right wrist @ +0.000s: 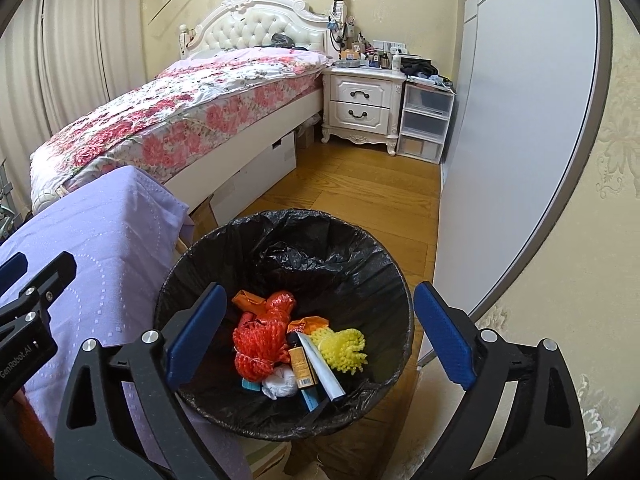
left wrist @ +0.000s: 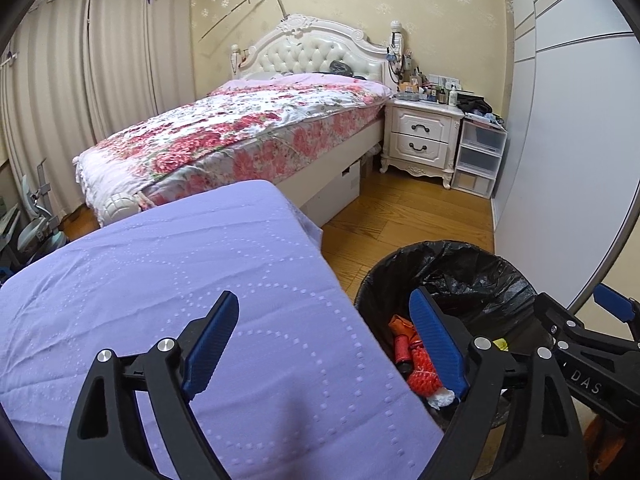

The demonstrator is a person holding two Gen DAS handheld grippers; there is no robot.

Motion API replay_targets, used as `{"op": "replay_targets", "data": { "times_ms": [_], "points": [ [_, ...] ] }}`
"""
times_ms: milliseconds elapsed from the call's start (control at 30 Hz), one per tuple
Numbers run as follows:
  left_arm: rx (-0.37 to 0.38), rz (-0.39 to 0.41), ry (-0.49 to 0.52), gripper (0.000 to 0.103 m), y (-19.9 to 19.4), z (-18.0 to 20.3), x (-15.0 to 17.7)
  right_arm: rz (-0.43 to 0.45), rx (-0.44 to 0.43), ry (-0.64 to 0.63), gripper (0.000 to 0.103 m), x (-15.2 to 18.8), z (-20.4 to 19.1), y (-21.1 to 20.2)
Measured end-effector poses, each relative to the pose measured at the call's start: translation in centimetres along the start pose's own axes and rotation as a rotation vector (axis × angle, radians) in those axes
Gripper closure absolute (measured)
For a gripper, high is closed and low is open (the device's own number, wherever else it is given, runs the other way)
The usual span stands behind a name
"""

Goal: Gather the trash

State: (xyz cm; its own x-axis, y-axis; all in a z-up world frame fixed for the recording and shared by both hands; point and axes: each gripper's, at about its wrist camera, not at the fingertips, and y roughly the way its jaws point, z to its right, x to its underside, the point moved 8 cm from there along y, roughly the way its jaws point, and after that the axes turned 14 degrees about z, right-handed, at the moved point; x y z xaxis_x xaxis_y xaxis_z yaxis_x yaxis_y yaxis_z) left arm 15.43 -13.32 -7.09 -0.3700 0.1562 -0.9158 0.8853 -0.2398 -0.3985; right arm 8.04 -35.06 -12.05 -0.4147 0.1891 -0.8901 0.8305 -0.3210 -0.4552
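**Trash in the bin, both grippers empty**

The round bin lined with a black plastic bag (right wrist: pixel 280 240) stands on the wooden floor beside the lilac cloth-covered table (left wrist: pixel 160 280). It already holds the rubbish — a red mesh bundle (right wrist: pixel 258 344), a yellow knobbly piece (right wrist: pixel 344 346), a white tube (right wrist: pixel 324 372) and a small brown box (right wrist: pixel 302 364). The right gripper (right wrist: pixel 320 332) hangs over it with jaws wide and empty; the left gripper (left wrist: pixel 324 336) is likewise spread, holding nothing. The visible tabletop looks bare, so collecting seems nearly done.

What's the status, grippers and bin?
Left gripper open, empty, over the purple cloth's edge. Right gripper open, empty, over the trash bin. Red mesh, yellow mesh, tube in the bin. Nothing in the way.
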Motion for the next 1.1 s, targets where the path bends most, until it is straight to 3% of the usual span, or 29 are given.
{"op": "replay_targets", "data": {
  "times_ms": [1100],
  "points": [
    [-0.085,0.066,-0.067,0.018,-10.2,-5.6,0.6,0.126,-0.066,-0.074,0.01,-0.5,-3.3,-10.4]
  ]
}}
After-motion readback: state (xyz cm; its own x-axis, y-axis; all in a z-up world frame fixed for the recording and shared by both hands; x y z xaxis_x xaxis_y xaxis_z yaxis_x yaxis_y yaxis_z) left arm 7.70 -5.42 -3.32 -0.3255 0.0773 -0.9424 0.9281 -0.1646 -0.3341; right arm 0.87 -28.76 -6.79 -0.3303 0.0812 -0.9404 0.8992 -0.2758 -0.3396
